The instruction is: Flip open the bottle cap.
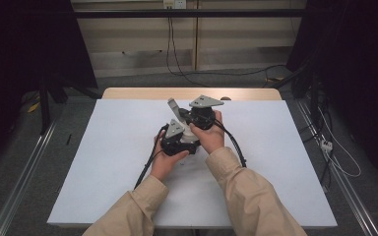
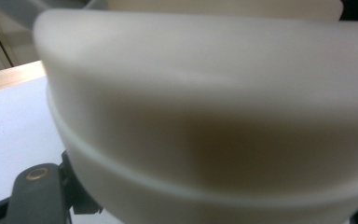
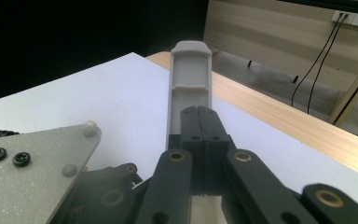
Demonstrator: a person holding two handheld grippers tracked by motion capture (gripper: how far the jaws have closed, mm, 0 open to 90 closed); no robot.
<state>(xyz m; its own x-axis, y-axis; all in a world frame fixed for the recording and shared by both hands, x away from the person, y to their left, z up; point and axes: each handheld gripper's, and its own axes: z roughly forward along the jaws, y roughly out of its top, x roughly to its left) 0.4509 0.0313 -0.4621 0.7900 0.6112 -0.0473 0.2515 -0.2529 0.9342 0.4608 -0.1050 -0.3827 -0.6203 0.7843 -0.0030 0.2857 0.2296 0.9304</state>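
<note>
Both hands hold the grippers close together over the middle of the white table top (image 1: 103, 162). A grey plastic piece (image 1: 172, 105) with a rounded end sticks up and away from between them. The left gripper (image 1: 177, 125) is shut on its lower part; in the left gripper view a pale blurred surface (image 2: 205, 116) sits right in front of the camera, above one dark finger (image 2: 36, 189). The right gripper (image 3: 203, 122) has its jaws pressed flat together with nothing between them, and the grey piece (image 3: 190, 79) rises just behind their tips.
A bare wooden strip (image 1: 142, 93) runs along the table's far edge. Cables trail from both grippers toward the front (image 1: 236, 145). Metal rails (image 1: 24, 182) lie on the floor at either side. A wall with hanging cables (image 1: 170, 44) stands beyond.
</note>
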